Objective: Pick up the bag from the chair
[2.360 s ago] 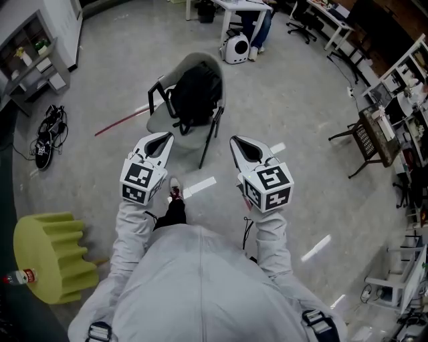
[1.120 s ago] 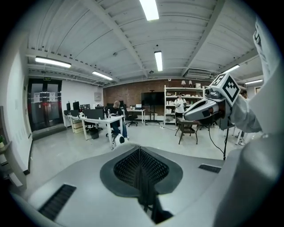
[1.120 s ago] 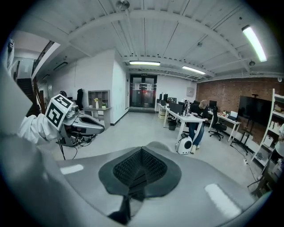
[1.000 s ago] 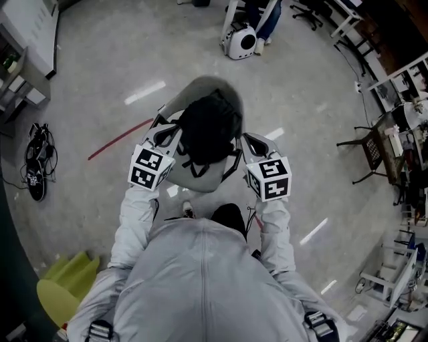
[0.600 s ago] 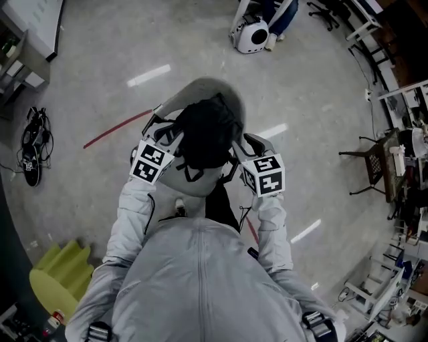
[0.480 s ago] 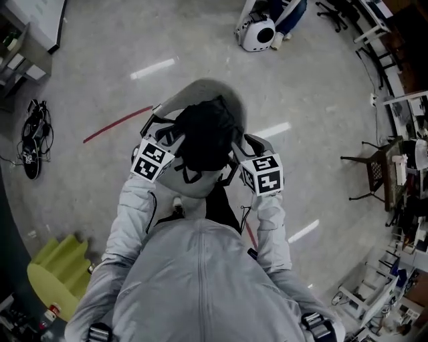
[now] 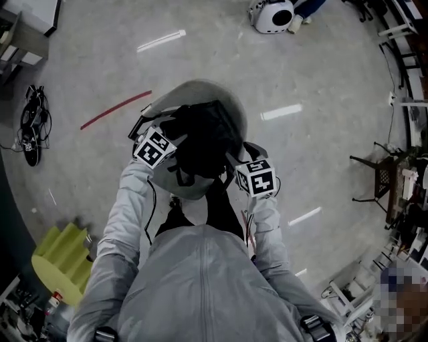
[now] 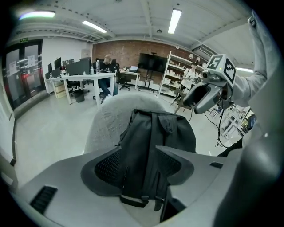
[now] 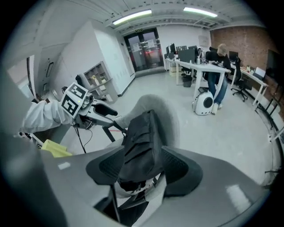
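Observation:
A black backpack [image 7: 204, 137] stands upright on the seat of a grey shell chair [image 7: 231, 107], leaning on its back. My left gripper [image 7: 171, 131] is at the bag's left side and my right gripper [image 7: 238, 159] at its right side. In the left gripper view the bag [image 8: 153, 146] fills the gap between the open jaws, its straps and buckles hanging low, and the right gripper [image 8: 202, 95] shows beyond it. From the right gripper view the bag [image 9: 142, 142] shows edge-on between open jaws, with the left gripper [image 9: 95, 111] on its far side. I cannot tell whether any jaw touches the fabric.
A yellow-green stool [image 7: 57, 257] stands at my left. A red line [image 7: 114, 110] marks the floor past the chair. Black cables [image 7: 30, 130] lie at far left, a white round device [image 7: 273, 15] at the top, a dark chair [image 7: 384, 175] at right. Desks [image 8: 82, 82] stand behind.
I have walked up to the chair. Both grippers moved forward from in front of it and drew in against the bag's two sides.

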Demonstrator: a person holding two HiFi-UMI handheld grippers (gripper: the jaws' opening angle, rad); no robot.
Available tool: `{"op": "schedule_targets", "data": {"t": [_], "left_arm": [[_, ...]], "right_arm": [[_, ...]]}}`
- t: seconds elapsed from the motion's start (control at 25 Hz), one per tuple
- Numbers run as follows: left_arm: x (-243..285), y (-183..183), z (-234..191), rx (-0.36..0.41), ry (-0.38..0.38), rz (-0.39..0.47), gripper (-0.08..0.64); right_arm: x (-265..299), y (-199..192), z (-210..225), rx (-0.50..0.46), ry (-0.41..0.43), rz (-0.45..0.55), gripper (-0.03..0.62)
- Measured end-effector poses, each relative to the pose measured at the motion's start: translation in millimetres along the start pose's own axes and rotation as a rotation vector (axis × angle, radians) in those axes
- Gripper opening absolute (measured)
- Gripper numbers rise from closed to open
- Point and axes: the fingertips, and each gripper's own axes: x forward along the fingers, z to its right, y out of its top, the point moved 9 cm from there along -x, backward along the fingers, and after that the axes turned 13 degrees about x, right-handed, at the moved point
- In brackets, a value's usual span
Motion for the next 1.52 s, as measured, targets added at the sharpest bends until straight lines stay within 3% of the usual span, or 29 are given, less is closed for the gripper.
{"op": "schedule_targets", "data": {"t": [0.28,0.56,0.76,0.88,1.0,1.08,1.24,1.52], "left_arm": [[49.6,0.6,-24.7,-0.078,-0.054,-0.022,0.241],[83.7,4.8,-34.6,0.023,-0.11,-0.087,0.258],[94.2,7.3,-32.6,0.006,-0.125,-0.061,0.255],[95.1,4.9,-26.8,-0.013,-0.109,-0.047,0.22],[94.3,3.7,-21.0,-0.043,-0.077,-0.054,0.157],[91.9,2.7,-16.8,-0.08,-0.071,-0.057,0.119],[77.8,-8.4,-13.8,-0.14,-0.058,-0.035,0.091],[39.9,-20.4,15.1,-0.233,0.065,0.034,0.066]], "right_arm": [[30.8,-42.3,25.0,0.159,0.043,-0.112,0.298],[59.9,-81.3,16.0,0.232,0.123,-0.193,0.31],[74.1,-94.9,16.4,0.351,0.171,-0.215,0.297],[79.1,-99.0,15.8,0.401,0.179,-0.209,0.219],[79.5,-105.2,17.5,0.464,0.209,-0.155,0.08],[77.1,-112.1,19.7,0.5,0.215,-0.121,0.052],[76.5,-116.6,5.3,0.455,0.206,-0.091,0.046],[53.6,-120.2,-30.3,0.352,0.187,-0.063,0.043]]}}
